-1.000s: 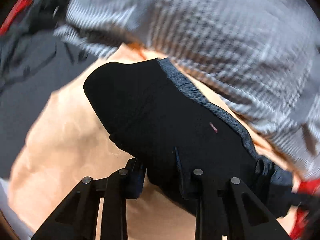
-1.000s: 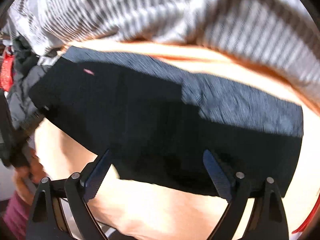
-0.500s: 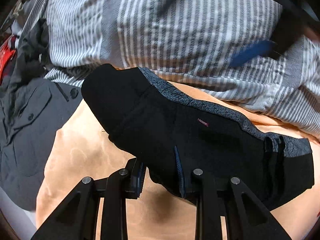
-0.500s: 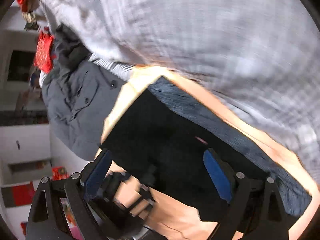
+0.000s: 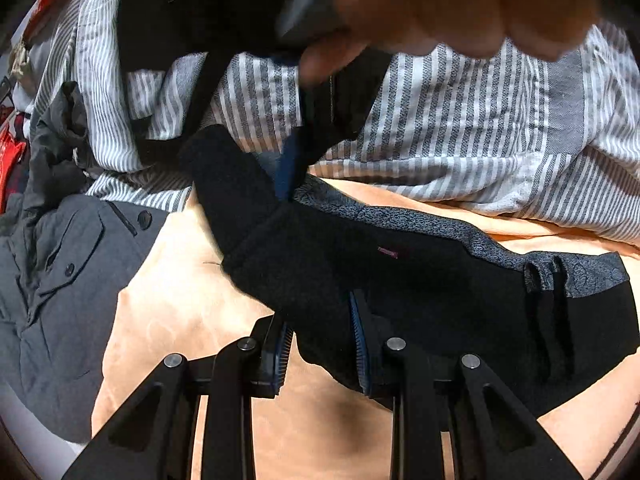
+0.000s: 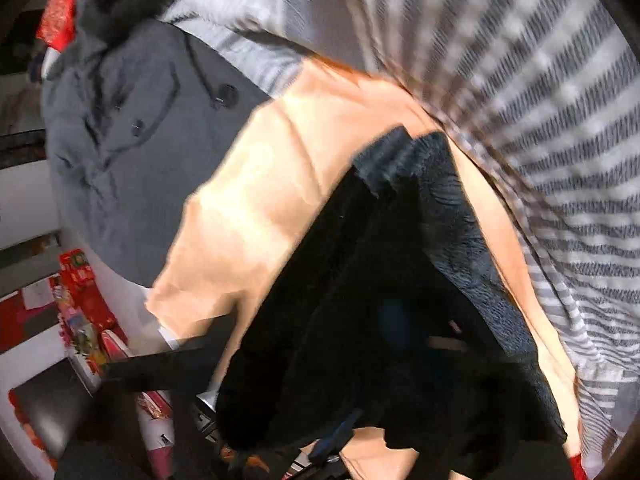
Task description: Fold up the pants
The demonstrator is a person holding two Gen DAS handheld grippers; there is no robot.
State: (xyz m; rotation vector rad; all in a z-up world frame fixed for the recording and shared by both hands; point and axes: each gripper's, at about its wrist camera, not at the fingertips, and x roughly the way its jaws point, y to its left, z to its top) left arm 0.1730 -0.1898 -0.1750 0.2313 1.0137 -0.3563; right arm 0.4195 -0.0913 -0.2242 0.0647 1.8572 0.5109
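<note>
The black pants [image 5: 400,276] lie folded across an orange cloth [image 5: 168,304] that covers the surface; what is under the cloth cannot be told. In the left wrist view they run from the upper middle of the frame down to the right edge, with a grey speckled band [image 5: 460,236] along their upper side and a small red tag [image 5: 388,253] near the middle.

The left gripper [image 5: 320,344] sits at the bottom centre, its 2 fingers [image 5: 360,344] narrowly apart and pinched on the lower edge of the pants.

The right gripper [image 5: 286,168] comes in from the top of that view, held by a blurred hand [image 5: 452,4]. Its blue-padded fingers are closing at the upper left corner of the pants; whether the pads already press the cloth cannot be told. The right wrist view is blurred and dark fabric fills its lower half.

A grey-and-white striped blanket [image 5: 460,120] lies above the pants, and a grey buttoned jacket [image 5: 60,288] lies at the left of the frame.
</note>
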